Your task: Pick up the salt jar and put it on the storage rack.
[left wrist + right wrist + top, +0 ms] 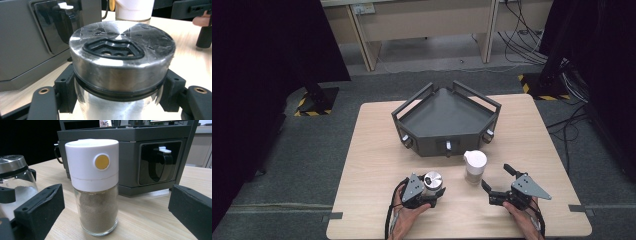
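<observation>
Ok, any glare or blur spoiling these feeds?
Left gripper view: glare streaks across the steel-capped glass shaker, its near edge soft. Right gripper view: the white-lidded glass spice jar is sharp. High view: evenly lit table, dark corners.

On the table before me, the tray sits at the far middle. Just in front of its near right corner stands the capped jar. To the jar's left, nearer my edge, stands the metal-lidded shaker, between the jaws of my left gripper. My right gripper lies right of the jar, just beside it and apart from it, jaws to either side of it in the right gripper view.
</observation>
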A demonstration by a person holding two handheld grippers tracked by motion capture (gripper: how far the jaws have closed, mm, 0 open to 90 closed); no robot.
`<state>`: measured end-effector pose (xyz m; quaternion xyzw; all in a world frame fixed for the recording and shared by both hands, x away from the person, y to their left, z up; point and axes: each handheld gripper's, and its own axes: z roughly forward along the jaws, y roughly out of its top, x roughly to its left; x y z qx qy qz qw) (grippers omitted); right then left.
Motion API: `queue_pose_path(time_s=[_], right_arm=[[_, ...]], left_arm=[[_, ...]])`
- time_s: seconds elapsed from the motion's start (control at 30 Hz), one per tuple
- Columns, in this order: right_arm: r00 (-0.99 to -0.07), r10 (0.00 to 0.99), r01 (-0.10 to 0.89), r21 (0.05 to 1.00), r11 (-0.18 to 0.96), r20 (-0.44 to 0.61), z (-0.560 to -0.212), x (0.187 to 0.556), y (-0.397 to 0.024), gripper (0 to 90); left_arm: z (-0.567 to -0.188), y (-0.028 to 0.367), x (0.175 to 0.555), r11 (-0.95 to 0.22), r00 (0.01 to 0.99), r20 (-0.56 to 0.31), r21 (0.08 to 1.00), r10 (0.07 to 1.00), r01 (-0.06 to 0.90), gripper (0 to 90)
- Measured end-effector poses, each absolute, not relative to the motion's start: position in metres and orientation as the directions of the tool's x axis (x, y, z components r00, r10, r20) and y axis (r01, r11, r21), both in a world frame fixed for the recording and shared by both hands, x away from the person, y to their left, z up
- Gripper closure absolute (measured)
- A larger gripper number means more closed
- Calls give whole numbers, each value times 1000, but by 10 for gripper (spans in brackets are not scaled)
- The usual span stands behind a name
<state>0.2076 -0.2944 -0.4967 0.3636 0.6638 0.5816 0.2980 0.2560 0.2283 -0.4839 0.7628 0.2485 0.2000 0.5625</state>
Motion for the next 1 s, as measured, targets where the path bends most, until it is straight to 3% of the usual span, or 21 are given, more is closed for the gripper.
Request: queue_pose_path(time_s=[1.0], right_arm=[[-559,829,144,988,56,34,-496,209,-296,2]], left_arm=[[-440,233,273,-200,819,32,975,573,101,306]])
